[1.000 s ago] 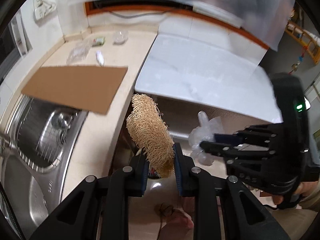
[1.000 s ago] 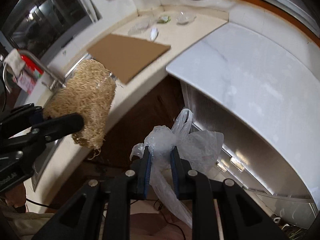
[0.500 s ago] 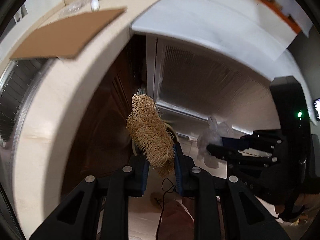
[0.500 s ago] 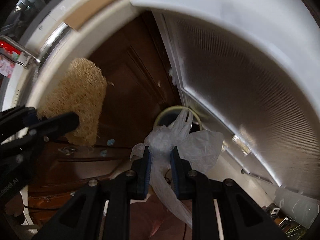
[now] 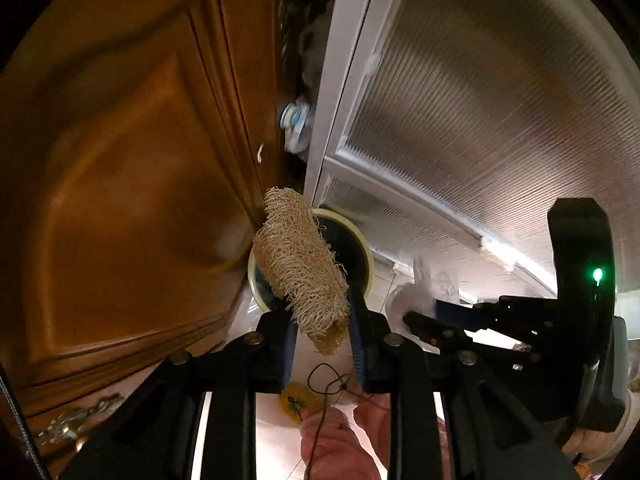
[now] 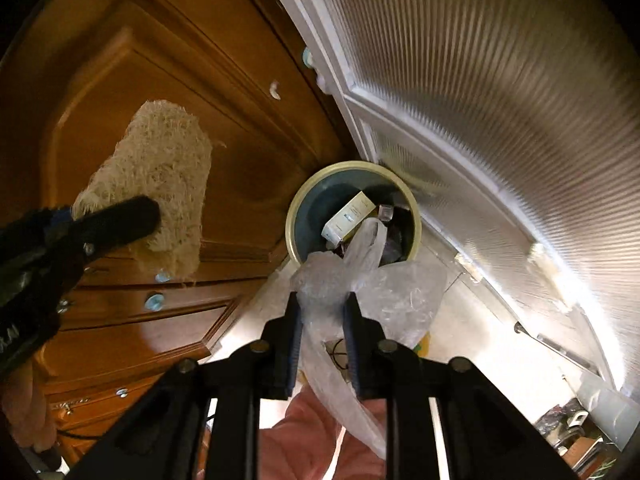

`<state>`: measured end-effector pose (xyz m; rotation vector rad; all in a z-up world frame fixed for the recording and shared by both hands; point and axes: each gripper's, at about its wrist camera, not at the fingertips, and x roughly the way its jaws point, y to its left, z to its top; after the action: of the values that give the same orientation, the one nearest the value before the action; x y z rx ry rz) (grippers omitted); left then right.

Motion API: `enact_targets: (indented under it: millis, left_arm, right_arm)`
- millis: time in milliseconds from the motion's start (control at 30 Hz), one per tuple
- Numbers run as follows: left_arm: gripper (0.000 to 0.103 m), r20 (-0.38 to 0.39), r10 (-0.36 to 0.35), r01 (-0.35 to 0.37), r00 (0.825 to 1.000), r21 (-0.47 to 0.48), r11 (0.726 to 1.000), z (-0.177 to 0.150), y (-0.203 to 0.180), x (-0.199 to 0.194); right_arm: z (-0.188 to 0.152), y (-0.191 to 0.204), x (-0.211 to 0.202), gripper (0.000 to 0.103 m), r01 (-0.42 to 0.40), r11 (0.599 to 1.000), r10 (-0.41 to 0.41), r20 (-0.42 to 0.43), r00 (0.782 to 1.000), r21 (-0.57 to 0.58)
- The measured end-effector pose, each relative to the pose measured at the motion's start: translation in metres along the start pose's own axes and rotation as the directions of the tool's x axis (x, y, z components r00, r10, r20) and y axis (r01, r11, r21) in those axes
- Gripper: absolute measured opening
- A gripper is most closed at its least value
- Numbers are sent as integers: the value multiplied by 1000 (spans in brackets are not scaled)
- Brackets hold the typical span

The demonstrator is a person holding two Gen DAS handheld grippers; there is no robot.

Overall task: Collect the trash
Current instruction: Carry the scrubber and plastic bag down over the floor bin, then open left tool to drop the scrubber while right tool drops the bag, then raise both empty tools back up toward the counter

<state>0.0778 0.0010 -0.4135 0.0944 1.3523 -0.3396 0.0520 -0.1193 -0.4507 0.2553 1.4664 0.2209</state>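
We are pinching a light, springy loofah [image 5: 300, 268] in the left fingers [image 5: 288, 344], a limp, slippery plastic bag [image 6: 360, 284] in the right fingers [image 6: 294, 336], above the bin [image 6: 296, 208].

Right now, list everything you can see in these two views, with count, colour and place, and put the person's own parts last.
Loofah: one, tan, clamped in the left gripper, above the bin.
Plastic bag: one, clear, crumpled, clamped in the right gripper.
Bin: one, dark with a cream rim, on the floor in the corner between cupboard and white door.
Box: one, white, inside the bin.
Cupboard door: one, brown wood, on the left.
White door: one, ribbed panel, on the right.
Left gripper: one, black, shut on the loofah.
Right gripper: one, black, shut on the plastic bag.
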Motion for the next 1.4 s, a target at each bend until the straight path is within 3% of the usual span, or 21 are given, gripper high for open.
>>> enact_targets:
  millis: [133,200,300,400,667,967,1267,1400]
  left_arm:
    - [25,-4,0,0,1000,-4,1000,3,4,17]
    - [33,1,6,-6,1000,-4,1000,9,8,18]
    - [48,-5,21,-21,1000,3,1000,11,11,20]
    - [55,-2,52,-52,999,11,999,14,12,26]
    - [57,-45,87,-88,995,-2,996,13,16,33]
    - [58,-23,95,-95,995,3,995,8,13,15]
    - [58,67,133,-140,989,110,984,14,-8,-35]
    - [58,124,115,-131,986,130,983,19,-17,-70]
  right_arm:
    - [9,-4,12,22,-26,1000,26,-5,1000,3]
    - [16,-3,16,24,-31,999,31,-8,999,-12]
    - [23,-3,18,34,-16,999,16,-18,1000,-33]
    - [27,-6,18,39,-18,999,18,-9,1000,-48]
    - [29,-13,15,43,-16,999,16,0,1000,-42]
    - [29,-11,6,43,3,999,-2,30,1000,-50]
    - [26,3,-35,43,17,999,-13,103,995,-35]
    - [22,13,-66,43,21,1000,-19,144,989,-12]
